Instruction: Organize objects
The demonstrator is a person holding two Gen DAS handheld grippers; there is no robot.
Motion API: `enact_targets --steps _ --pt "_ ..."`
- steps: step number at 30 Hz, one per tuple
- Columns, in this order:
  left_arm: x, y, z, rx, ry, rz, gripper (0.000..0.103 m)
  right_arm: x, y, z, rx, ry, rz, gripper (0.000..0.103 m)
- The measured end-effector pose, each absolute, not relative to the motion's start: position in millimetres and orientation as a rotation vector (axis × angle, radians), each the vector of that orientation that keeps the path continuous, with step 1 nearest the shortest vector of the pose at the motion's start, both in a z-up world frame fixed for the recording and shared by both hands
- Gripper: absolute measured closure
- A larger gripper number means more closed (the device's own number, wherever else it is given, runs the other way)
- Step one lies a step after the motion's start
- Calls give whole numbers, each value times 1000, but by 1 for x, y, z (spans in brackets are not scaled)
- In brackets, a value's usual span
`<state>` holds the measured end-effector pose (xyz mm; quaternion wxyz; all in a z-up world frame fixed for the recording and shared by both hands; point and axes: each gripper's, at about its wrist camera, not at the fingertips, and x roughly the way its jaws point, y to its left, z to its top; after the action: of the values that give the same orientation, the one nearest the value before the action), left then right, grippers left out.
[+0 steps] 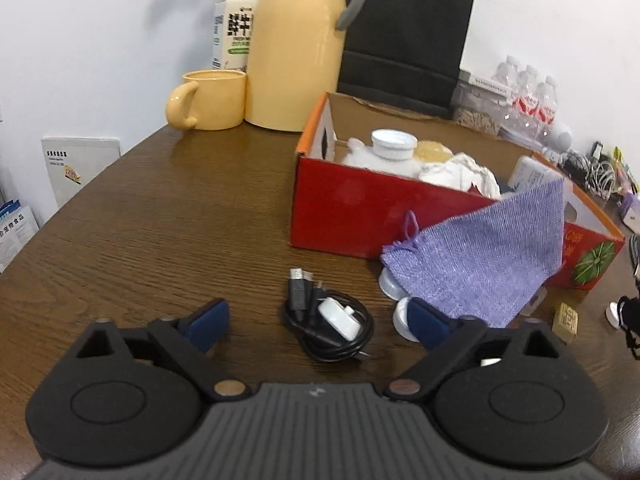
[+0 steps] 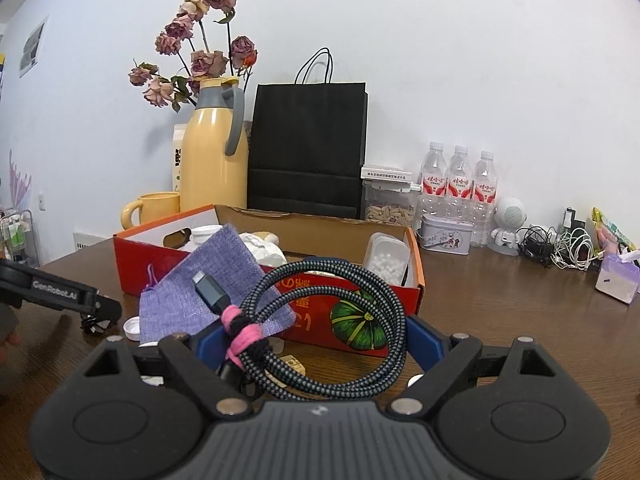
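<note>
Altogether two cables show: a braided cable (image 2: 320,332) coiled in loops and bound with a pink tie (image 2: 240,334), and a black cable (image 1: 328,328) coiled flat on the surface (image 1: 160,216) with a white plug (image 1: 338,316) lying on it. The right claw (image 2: 320,340) is closed on the braided coil, its blue pads pressing the loops from both sides; the coil stands upright in front of the box (image 2: 360,320), and its grey plug end (image 2: 210,288) points up and to the left. The left claw (image 1: 320,320) is spread wide and holds nothing, with the black cable lying between its pads. That cable's two black plugs (image 1: 298,284) point away toward the box, their long axis running toward the far edge.

One red box sits mid-surface, holding a white jar (image 1: 386,152), a white cloth (image 1: 464,174) and a clear tub of white balls (image 2: 386,258). One purple cloth (image 1: 480,256) hangs over its near wall, partly covering some white caps (image 1: 402,314). Along the far edge stand one yellow jug (image 1: 296,48), one yellow mug (image 1: 212,98), one black bag (image 2: 306,148) and three water bottles (image 2: 460,178).
</note>
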<state>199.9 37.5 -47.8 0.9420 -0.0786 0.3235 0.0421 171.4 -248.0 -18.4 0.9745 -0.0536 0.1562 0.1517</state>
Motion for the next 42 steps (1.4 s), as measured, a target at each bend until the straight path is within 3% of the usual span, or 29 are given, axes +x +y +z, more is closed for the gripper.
enact_targets --steps 3,5,11,22,32,33,35,38,40,42 --pt "199 33 -48 -133 647 83 32 170 -248 -18 -111 310 306 14" --pt "197 29 -48 -115 638 81 52 170 -248 -18 -112 308 307 14" --pt "192 27 -47 -107 613 71 54 169 -248 -18 -112 303 310 14" --pt "171 19 -36 -61 474 65 54 167 -249 -18 -111 295 314 14" --pt "182 11 -46 7 603 48 53 167 -250 -18 -111 295 314 14" --pt "183 12 -47 8 611 50 52 167 -250 -18 -110 294 314 14" --pt "181 12 -47 16 610 68 29 167 -250 -18 -110 294 314 14" --pt "172 11 -41 22 567 71 14 167 -250 -17 -110 293 316 14" --pt "166 13 -34 12 539 73 14 166 -250 -17 -109 291 318 14" --pt "161 15 -27 -4 519 72 20 166 -250 -16 -108 290 320 14"
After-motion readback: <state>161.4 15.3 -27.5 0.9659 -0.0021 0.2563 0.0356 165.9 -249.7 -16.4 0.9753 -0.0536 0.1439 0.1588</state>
